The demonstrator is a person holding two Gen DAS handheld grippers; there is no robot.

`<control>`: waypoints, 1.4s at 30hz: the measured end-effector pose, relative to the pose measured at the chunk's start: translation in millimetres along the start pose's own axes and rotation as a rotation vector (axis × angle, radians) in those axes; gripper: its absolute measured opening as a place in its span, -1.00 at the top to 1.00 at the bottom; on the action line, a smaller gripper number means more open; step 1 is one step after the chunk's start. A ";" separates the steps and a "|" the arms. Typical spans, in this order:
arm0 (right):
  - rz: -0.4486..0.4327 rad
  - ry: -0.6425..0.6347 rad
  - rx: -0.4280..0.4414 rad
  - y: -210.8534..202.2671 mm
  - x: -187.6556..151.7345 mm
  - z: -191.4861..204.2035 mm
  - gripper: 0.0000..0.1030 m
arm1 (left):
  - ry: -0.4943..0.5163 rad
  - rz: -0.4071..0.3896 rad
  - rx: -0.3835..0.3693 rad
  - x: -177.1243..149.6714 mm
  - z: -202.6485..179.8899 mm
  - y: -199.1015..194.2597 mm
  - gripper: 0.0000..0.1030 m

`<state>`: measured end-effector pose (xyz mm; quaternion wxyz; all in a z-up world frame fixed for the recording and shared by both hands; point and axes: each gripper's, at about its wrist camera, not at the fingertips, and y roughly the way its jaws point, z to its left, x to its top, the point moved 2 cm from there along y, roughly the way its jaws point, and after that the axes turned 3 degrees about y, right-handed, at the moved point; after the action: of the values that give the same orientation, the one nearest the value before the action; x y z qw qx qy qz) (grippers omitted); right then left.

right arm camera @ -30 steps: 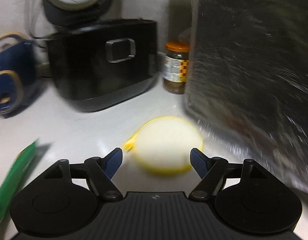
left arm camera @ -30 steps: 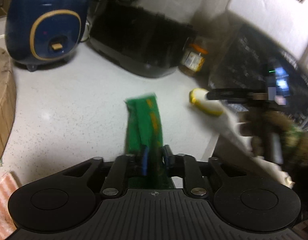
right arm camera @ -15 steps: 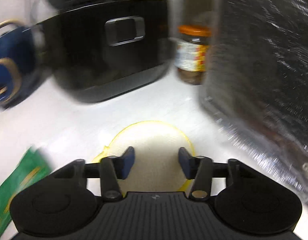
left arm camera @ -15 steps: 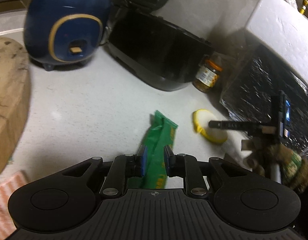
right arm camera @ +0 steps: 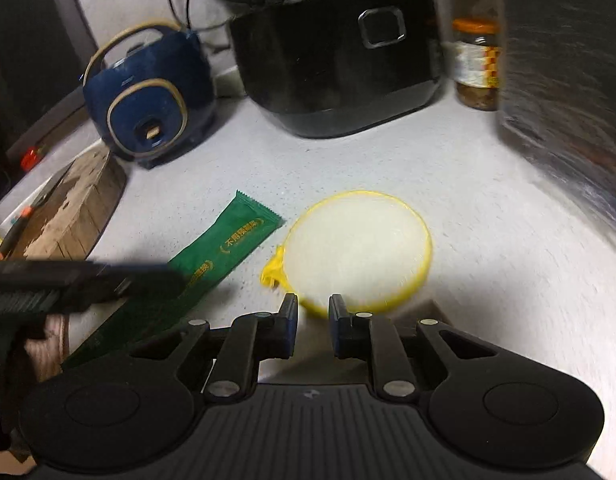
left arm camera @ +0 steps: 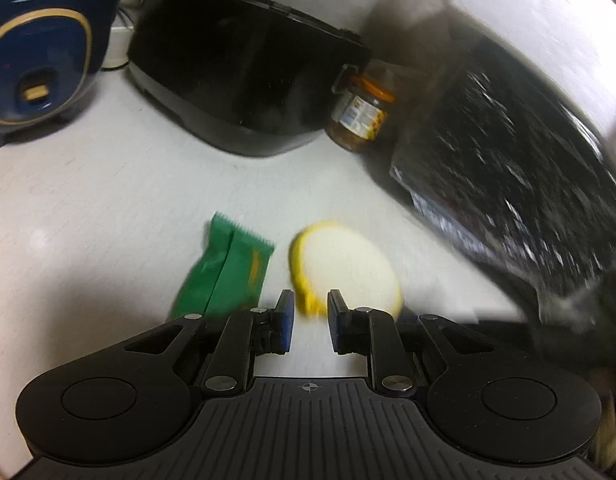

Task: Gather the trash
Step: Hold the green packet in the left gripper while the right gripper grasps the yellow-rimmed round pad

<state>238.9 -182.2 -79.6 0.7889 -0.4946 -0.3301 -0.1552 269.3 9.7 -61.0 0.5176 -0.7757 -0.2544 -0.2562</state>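
Hovering narrowly parted and empty, the right gripper (right arm camera: 312,320) risked sliding the flat yellow-rimmed white lid (right arm camera: 357,250) away.

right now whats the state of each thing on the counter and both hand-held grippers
green wrapper: lying flat on the counter, not gripped
yellow-rimmed lid: flat on the counter, beside the wrapper
jar: upright, orange cap on
black cooker: lid shut
blue cooker: lid shut
left hand-held gripper: narrow gap, holding nothing
right hand-held gripper: narrow gap, holding nothing
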 end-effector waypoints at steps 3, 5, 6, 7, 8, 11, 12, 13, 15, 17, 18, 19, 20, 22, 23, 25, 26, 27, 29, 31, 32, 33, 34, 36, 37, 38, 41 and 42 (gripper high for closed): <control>-0.076 0.023 -0.102 -16.5 -12.8 0.6 0.34 | 0.003 -0.046 0.070 20.7 -9.8 29.8 0.59; -0.128 0.056 -0.196 -22.9 -21.3 -0.5 0.15 | 0.045 -0.064 0.109 30.3 -18.0 50.6 0.59; -0.141 0.070 -0.229 -26.2 -28.2 0.1 0.09 | 0.064 -0.056 0.122 35.3 -21.4 64.0 0.59; -0.142 0.082 -0.251 -27.9 -34.7 0.1 0.03 | 0.078 -0.044 0.125 38.7 -23.6 74.5 0.59; -0.136 0.100 -0.267 -28.4 -41.6 -0.4 0.00 | 0.093 -0.033 0.126 41.3 -25.3 84.1 0.60; -0.102 0.131 -0.295 -25.7 -52.9 -5.8 -0.14 | 0.169 0.004 0.126 44.1 -33.6 107.1 0.59; -0.092 0.141 -0.308 -25.6 -55.5 -8.1 -0.14 | 0.188 0.018 0.108 42.1 -36.4 111.0 0.60; -0.089 0.152 -0.316 -26.7 -57.1 -11.2 -0.14 | 0.207 0.039 0.081 39.6 -39.9 113.8 0.60; -0.109 0.195 -0.293 -34.1 -60.1 -19.5 -0.14 | 0.242 0.066 0.039 33.4 -47.3 115.0 0.62; -0.129 0.271 -0.209 -39.0 -60.9 -29.9 -0.14 | 0.280 0.093 -0.012 25.8 -57.1 113.5 0.63; -0.142 0.323 -0.156 -41.5 -61.1 -36.8 -0.14 | 0.296 0.107 -0.031 21.8 -61.0 111.7 0.63; -0.151 0.361 -0.122 -42.9 -61.4 -42.4 -0.14 | 0.312 0.118 -0.043 16.8 -64.3 108.5 0.63; -0.159 0.397 -0.096 -42.8 -61.7 -47.5 -0.14 | 0.324 0.123 -0.047 12.2 -67.1 105.1 0.64; -0.160 0.439 -0.086 -39.8 -62.7 -54.1 -0.14 | 0.330 0.133 -0.061 4.9 -69.6 98.8 0.64; -0.156 0.447 -0.088 -36.8 -62.5 -55.7 -0.14 | 0.325 0.136 -0.067 2.2 -69.7 96.2 0.64; -0.153 0.455 -0.079 -31.1 -61.8 -57.2 -0.15 | 0.308 0.137 -0.072 -2.0 -67.5 90.4 0.64; -0.153 0.460 -0.074 -27.7 -60.3 -57.8 -0.15 | 0.299 0.137 -0.072 -4.2 -66.9 88.0 0.64; -0.153 0.466 -0.065 -24.2 -58.1 -58.5 -0.14 | 0.285 0.138 -0.074 -6.4 -65.3 85.2 0.64; -0.150 0.490 -0.043 -14.4 -49.7 -59.7 -0.14 | 0.261 0.139 -0.080 -9.6 -60.1 78.2 0.64; -0.150 0.516 -0.011 -11.0 -43.9 -61.7 0.01 | 0.255 0.129 -0.065 -8.2 -55.7 73.5 0.63; -0.150 0.521 0.001 -10.7 -41.8 -60.9 0.13 | 0.255 0.113 -0.049 -8.6 -53.3 66.3 0.63; -0.148 0.515 0.002 -10.7 -38.9 -59.4 0.40 | 0.243 0.089 -0.049 -7.6 -49.0 54.9 0.63; -0.148 0.498 0.006 -11.9 -36.2 -56.9 0.51 | 0.229 0.065 -0.055 -6.3 -44.8 44.1 0.63; -0.159 0.469 0.039 -18.0 -32.8 -48.9 0.63 | 0.206 0.002 -0.048 -3.9 -33.0 16.5 0.63; -0.164 0.445 0.046 -21.5 -31.2 -42.9 0.67 | 0.200 -0.028 -0.027 -3.3 -26.4 3.9 0.63; -0.171 0.415 0.041 -25.1 -29.6 -36.5 0.68 | 0.197 -0.062 0.008 -2.2 -18.4 -9.5 0.63; -0.205 0.317 -0.004 -34.3 -25.4 -14.4 0.70 | 0.193 -0.106 0.139 -1.9 6.5 -36.6 0.63; -0.213 0.292 -0.015 -35.3 -24.5 -7.5 0.70 | 0.192 -0.099 0.171 -2.5 13.0 -40.3 0.63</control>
<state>203.5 -207.2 -74.5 0.8040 -0.4347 -0.2612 -0.3105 242.6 35.0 -39.9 0.5907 -0.6870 -0.2626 -0.3319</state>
